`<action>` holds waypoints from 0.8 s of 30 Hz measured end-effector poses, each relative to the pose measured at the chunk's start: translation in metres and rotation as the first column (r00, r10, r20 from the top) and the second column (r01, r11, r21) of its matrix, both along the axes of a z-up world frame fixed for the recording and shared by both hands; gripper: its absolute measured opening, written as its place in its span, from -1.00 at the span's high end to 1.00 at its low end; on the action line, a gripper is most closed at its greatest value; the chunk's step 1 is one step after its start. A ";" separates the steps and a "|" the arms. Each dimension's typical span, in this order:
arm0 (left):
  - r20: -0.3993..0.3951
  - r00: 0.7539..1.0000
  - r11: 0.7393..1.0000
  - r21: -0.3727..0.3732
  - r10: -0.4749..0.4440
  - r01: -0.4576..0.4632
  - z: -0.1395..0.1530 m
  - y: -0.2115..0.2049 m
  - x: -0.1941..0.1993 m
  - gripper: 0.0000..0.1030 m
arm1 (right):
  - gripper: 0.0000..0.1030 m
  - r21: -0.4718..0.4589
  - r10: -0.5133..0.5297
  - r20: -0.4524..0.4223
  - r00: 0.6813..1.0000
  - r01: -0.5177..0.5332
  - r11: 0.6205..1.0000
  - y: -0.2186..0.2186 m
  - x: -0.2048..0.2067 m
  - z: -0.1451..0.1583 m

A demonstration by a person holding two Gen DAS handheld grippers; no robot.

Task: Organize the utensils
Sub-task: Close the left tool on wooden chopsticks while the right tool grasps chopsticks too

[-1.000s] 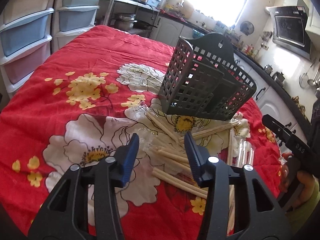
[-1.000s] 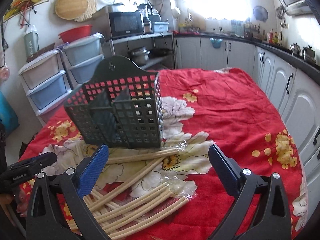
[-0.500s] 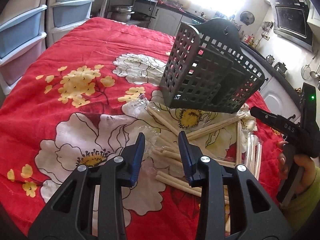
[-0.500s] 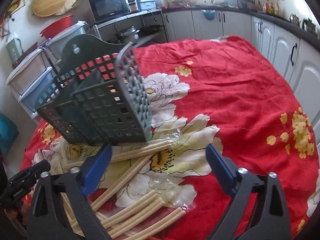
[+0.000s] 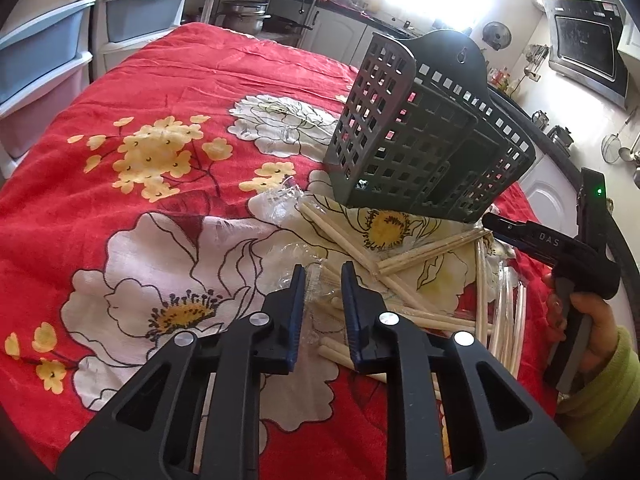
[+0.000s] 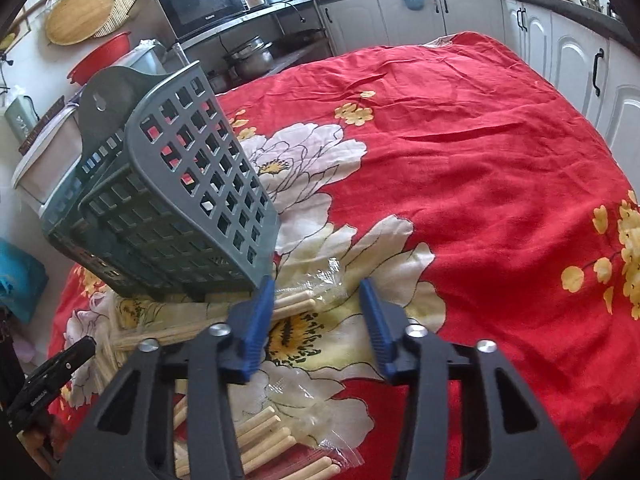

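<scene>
A dark grey lattice utensil holder [image 5: 424, 136] stands on the red flowered tablecloth; it also shows in the right wrist view [image 6: 168, 208]. Several pairs of wooden chopsticks in clear plastic sleeves [image 5: 404, 256] lie scattered in front of it, and they show in the right wrist view too [image 6: 296, 300]. My left gripper [image 5: 323, 280] hovers low over the near chopsticks, jaws narrowed to a small gap, nothing between them. My right gripper [image 6: 318, 296] is open over the wrapped chopstick ends beside the holder's corner. The right gripper's body shows in the left wrist view [image 5: 560, 248].
The table [image 6: 480, 168] carries a red cloth with large flowers. Plastic drawer units [image 5: 44, 52] stand at the left. White kitchen cabinets [image 6: 560, 52] and a counter run along the back. A microwave [image 6: 200, 0] sits on a shelf.
Both grippers moved forward and down toward the chopsticks. The left jaws narrowed from wide open to a small gap. The right jaws also narrowed but remain open.
</scene>
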State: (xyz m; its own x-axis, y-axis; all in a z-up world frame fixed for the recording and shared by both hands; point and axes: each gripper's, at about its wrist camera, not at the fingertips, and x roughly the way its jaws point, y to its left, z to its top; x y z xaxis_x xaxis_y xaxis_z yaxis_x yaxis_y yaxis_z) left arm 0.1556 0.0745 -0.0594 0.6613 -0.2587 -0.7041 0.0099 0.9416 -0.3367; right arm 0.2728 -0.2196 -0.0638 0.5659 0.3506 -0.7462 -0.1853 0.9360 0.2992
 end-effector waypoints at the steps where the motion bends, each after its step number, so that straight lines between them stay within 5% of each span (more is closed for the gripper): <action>1: 0.001 1.000 1.000 -0.003 -0.001 0.001 0.000 0.000 -0.001 0.80 | 0.43 0.009 0.007 0.001 1.000 -0.007 1.000 0.000 0.000 0.000; 7: 0.002 1.000 0.999 -0.034 -0.015 0.015 0.003 0.002 -0.003 0.95 | 0.85 0.012 0.018 0.025 1.000 -0.018 1.000 -0.001 -0.003 0.004; 15: 0.017 0.999 0.990 -0.136 -0.035 0.037 0.008 0.011 -0.011 0.99 | 0.94 0.076 0.024 0.063 0.998 -0.029 0.997 -0.009 -0.021 0.022; 24: 0.105 0.993 0.980 -0.188 -0.052 0.072 0.038 0.012 -0.023 1.00 | 0.96 0.095 0.097 0.203 0.974 -0.118 0.988 -0.001 -0.056 0.068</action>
